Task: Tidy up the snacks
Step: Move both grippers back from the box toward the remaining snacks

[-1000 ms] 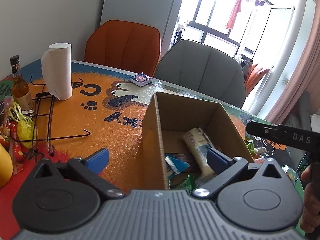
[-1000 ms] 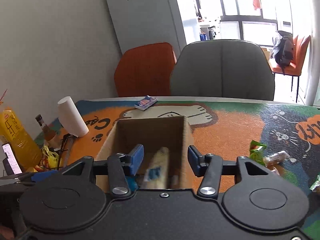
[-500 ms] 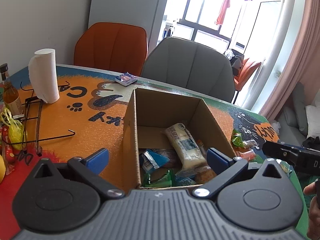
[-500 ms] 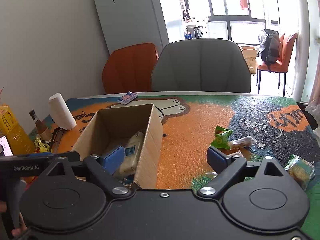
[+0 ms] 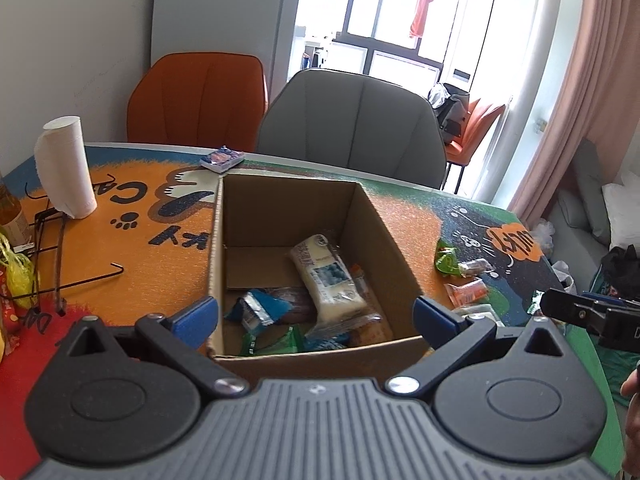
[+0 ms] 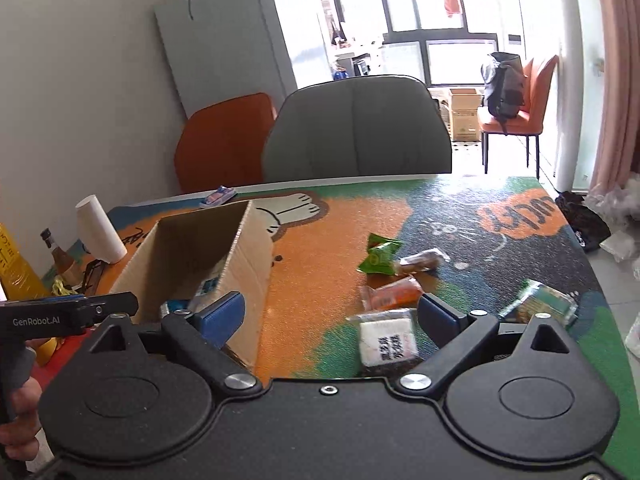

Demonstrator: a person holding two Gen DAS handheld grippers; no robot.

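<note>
An open cardboard box stands on the table and holds several snack packs, among them a long white pack and a blue pack. My left gripper is open and empty, its jaws spread across the box's near wall. My right gripper is open and empty to the right of the box, above a white-labelled pack. An orange pack, a green pack, a brown pack and a green-yellow pack lie loose on the table.
A paper towel roll and a wire rack are at the left, with a bottle and yellow bag. A small blue pack lies at the far edge. An orange chair and grey chair stand behind.
My right gripper opened, left the white pack in the box and swung right to the loose snacks. My left gripper shifted until the box sits centred between its jaws.
</note>
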